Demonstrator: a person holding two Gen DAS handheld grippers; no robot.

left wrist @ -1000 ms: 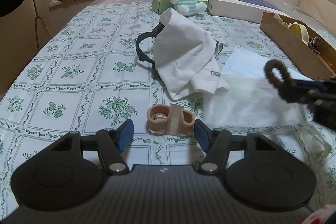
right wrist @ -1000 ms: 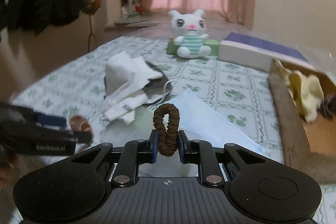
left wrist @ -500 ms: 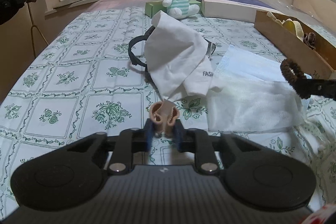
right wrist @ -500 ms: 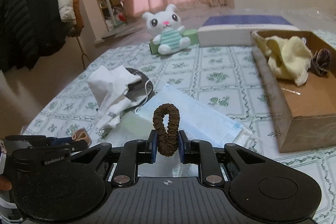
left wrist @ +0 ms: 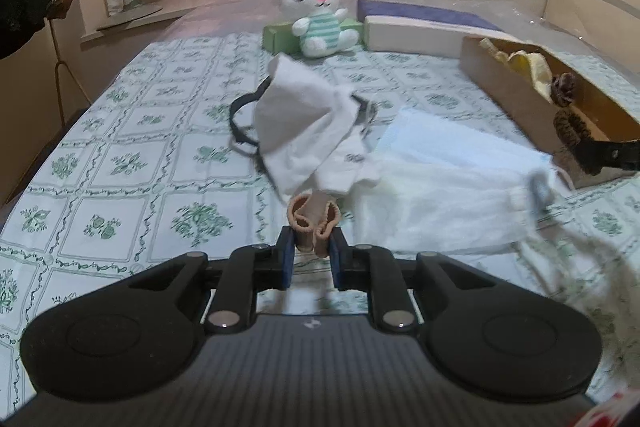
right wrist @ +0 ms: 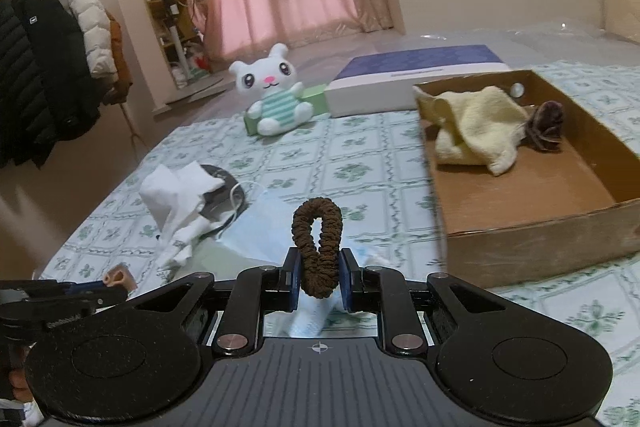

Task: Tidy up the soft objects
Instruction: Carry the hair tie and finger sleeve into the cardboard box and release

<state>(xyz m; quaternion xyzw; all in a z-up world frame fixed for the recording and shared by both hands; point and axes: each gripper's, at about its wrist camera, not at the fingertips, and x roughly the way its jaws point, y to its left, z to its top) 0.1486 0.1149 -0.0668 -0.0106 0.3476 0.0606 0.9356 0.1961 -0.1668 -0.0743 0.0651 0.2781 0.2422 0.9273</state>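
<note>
Under both my grippers spreads the worktop, covered in a green-flowered white cloth. At its right side sits the open cardboard box; inside it a pale yellow cloth lies crumpled at the far end, with a dark brownish scrunchie touching it at the right. Behind the box lies a flat white box with a blue lid, and beside that a white plush bunny in a striped green top sits upright against a small green box.

In the middle of the worktop a white gauze sheet lies over a light blue face mask, and just left of them a crumpled white cloth is heaped on a black strap.

My right gripper has its jaws clamped on a brown hair scrunchie, whose loop stands upright above the pads; it is held above the face mask, near the box's near-left corner. My left gripper has its jaws clamped on a small tan elastic band, pinched into folds between the blue pads and raised just in front of the white cloth, above the worktop.
</note>
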